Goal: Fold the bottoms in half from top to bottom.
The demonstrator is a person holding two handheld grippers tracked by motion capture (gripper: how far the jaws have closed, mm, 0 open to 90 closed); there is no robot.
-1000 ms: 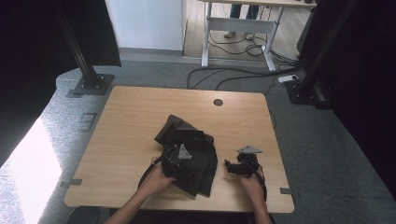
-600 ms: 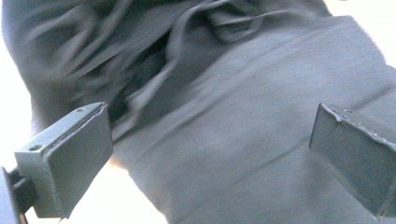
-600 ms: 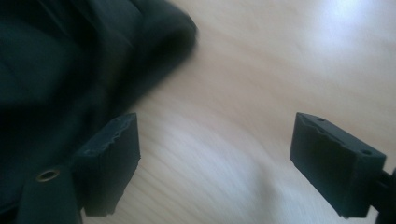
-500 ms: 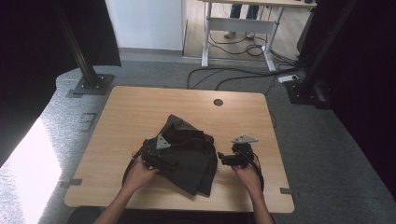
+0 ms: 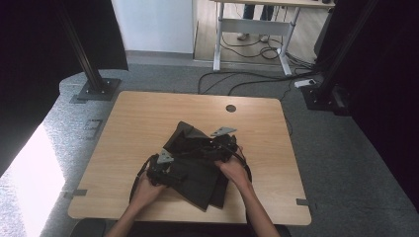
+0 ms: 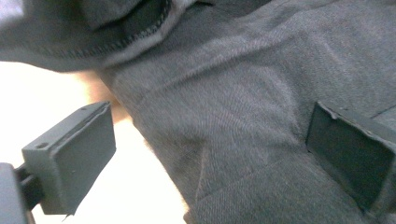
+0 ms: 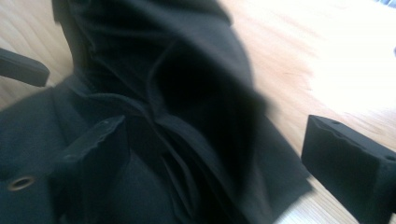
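Note:
A dark, crumpled garment (image 5: 195, 165) lies on the wooden table (image 5: 133, 123), near the front middle. My left gripper (image 5: 160, 167) is at the garment's left edge. In the left gripper view its jaws stand wide apart, open (image 6: 210, 158), with grey cloth (image 6: 243, 107) lying between the pads. My right gripper (image 5: 218, 146) rests over the garment's upper right part. In the right gripper view it is open (image 7: 219, 154), with folds of the dark cloth (image 7: 187, 93) between its pads and a small metal eyelet (image 7: 21, 182) at the lower left.
A round cable hole (image 5: 230, 108) sits near the table's far edge. On the floor, a black stand base (image 5: 96, 90) is off the far left corner and another (image 5: 321, 96) off the far right. Cables (image 5: 257, 79) run behind the table towards a white desk frame (image 5: 252, 27).
My right gripper has moved left from the bare table onto the garment's upper right. My left gripper has shifted left, from the garment's middle to its left edge. The cloth has spread out somewhat.

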